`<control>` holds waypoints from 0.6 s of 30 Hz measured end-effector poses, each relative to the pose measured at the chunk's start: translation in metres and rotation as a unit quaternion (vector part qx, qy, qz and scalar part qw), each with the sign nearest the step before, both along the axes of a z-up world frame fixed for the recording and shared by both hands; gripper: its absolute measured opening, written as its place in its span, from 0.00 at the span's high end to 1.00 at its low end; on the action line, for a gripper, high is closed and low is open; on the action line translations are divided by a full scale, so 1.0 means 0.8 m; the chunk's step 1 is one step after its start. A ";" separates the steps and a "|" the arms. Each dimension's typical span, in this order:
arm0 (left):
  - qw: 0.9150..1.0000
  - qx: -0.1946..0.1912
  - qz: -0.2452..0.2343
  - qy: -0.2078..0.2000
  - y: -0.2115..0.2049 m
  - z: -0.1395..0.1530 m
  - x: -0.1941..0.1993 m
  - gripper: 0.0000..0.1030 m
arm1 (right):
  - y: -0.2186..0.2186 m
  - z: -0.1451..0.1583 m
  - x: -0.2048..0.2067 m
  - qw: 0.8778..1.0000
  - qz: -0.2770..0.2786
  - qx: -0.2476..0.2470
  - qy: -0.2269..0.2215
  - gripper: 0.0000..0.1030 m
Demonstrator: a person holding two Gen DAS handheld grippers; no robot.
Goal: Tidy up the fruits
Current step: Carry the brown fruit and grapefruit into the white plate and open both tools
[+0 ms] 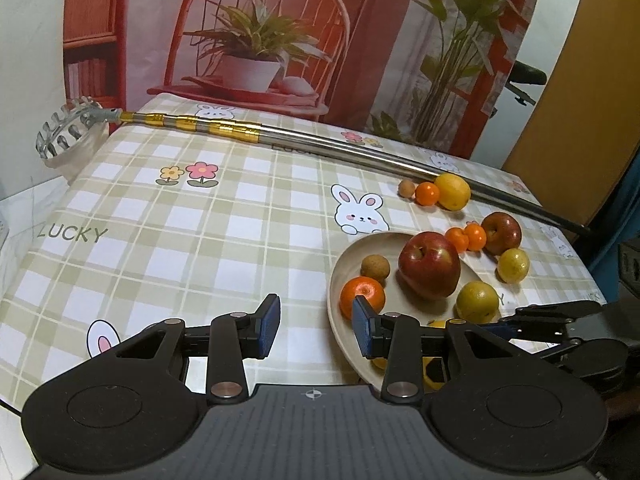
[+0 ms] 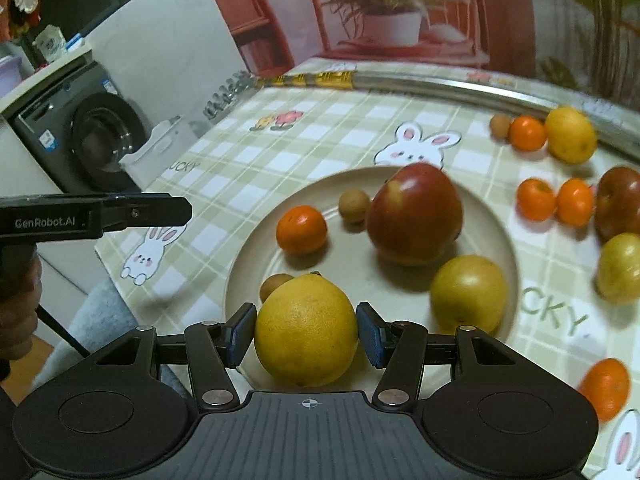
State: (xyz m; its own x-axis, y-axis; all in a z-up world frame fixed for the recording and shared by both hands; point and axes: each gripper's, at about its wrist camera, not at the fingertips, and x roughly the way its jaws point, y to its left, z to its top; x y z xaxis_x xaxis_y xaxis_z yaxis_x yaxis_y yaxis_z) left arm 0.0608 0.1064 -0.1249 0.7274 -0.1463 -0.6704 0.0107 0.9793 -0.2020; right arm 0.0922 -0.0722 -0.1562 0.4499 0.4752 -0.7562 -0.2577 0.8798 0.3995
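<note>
— Where is the lemon (image 2: pixel 306 330) sitting?
— Between the right gripper's (image 2: pixel 306 334) pads, pinched, hanging over the plate's (image 2: pixel 508 216) near rim.
— And the left gripper (image 1: pixel 316 326)?
— It's hovering spread and empty, beside the plate's left edge, so the right one is doing the placing.

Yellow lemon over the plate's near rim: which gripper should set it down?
Right. The right gripper has the lemon between its fingers above the plate; the left gripper is open and empty.
</note>
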 end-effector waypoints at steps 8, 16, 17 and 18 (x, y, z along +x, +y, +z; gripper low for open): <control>1.000 -0.002 0.006 0.007 0.001 -0.002 0.005 0.60 | 0.004 -0.012 0.022 0.999 0.010 0.038 0.019 0.50; 1.000 0.001 0.003 0.011 -0.002 -0.002 0.007 0.60 | 0.011 -0.014 0.019 0.998 0.026 0.054 0.017 0.49; 1.000 0.002 0.003 0.011 -0.003 -0.002 0.007 0.60 | 0.009 -0.014 0.018 0.998 0.023 0.058 0.017 0.49; 1.000 0.003 0.003 0.012 -0.004 -0.003 0.007 0.60 | 0.007 -0.014 0.016 0.998 0.020 0.061 0.015 0.49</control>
State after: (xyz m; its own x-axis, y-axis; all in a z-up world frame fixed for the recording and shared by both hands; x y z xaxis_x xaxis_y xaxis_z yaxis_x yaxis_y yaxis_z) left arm 0.0666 0.1032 -0.1271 0.7118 -0.1381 -0.6887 -0.0002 0.9804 -0.1968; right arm 0.1052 -0.0663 -0.1671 0.4071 0.5812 -0.7046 -0.2782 0.8136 0.5105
